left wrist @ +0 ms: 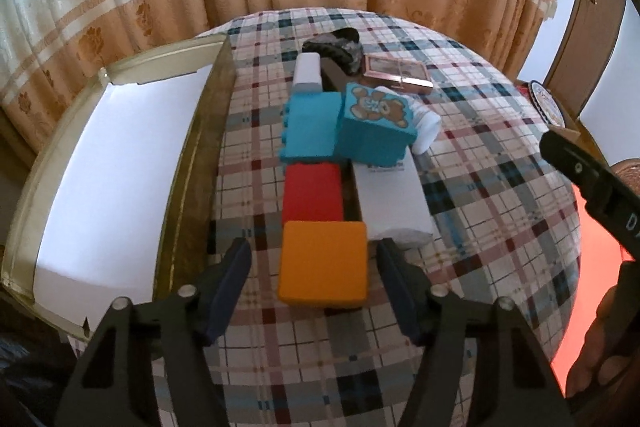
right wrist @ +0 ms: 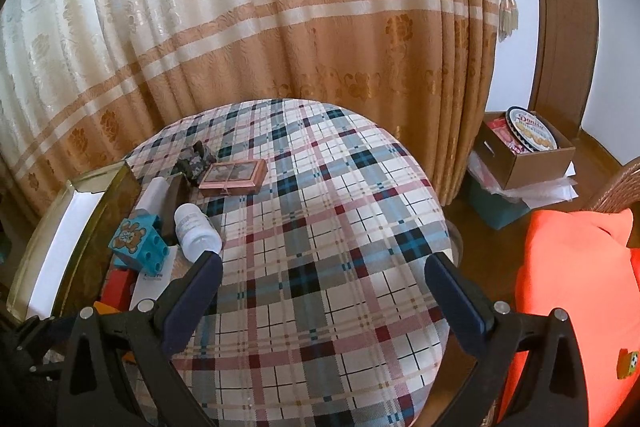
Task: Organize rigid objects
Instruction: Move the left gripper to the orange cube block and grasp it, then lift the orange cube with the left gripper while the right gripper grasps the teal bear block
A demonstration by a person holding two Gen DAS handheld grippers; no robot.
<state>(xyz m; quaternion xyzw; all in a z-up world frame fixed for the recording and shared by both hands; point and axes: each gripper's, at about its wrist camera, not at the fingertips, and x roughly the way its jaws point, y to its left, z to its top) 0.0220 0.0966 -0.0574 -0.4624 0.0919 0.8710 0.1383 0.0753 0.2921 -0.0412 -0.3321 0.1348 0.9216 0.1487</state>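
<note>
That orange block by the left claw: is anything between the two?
Nothing visible. The orange block lies between the left claw's open fingers, with a gap on each side. The red block lies just beyond it, not between them.

Soft daylight glows through the curtain (right wrist: 248, 39); the pictures are bright and sharp; edges bend round, corners go black.

My left gripper (left wrist: 313, 261) straddles the orange block (left wrist: 323, 263), pads not touching; my right gripper (right wrist: 322, 277) hangs wide open, well right of it.
</note>
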